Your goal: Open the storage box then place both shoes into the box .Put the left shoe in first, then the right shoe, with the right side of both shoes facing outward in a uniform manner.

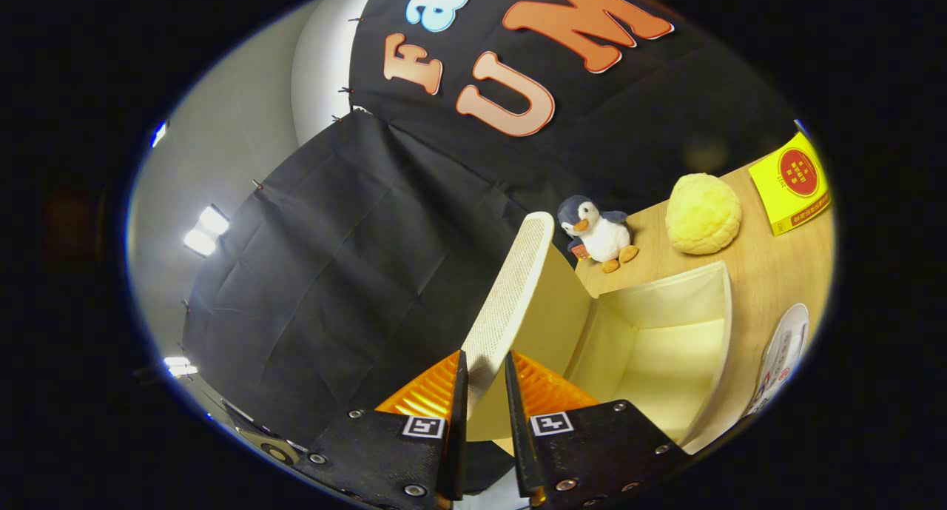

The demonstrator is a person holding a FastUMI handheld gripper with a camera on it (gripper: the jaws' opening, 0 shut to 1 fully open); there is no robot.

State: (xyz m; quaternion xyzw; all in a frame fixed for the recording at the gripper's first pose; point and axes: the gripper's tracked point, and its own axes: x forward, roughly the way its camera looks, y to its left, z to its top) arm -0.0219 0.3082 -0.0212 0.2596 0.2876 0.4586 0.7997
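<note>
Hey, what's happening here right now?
A handheld tongs is gripping the perforated lid of a cream storage box, with both fingers pressed on the lid's edge and the lid swung up. The box's inside looks bare, so no shoe is in yet. Beyond the box, on the wooden table, stand a penguin plush, a yellow ball and a yellow packet. A white shoe lies beside the box.
</note>
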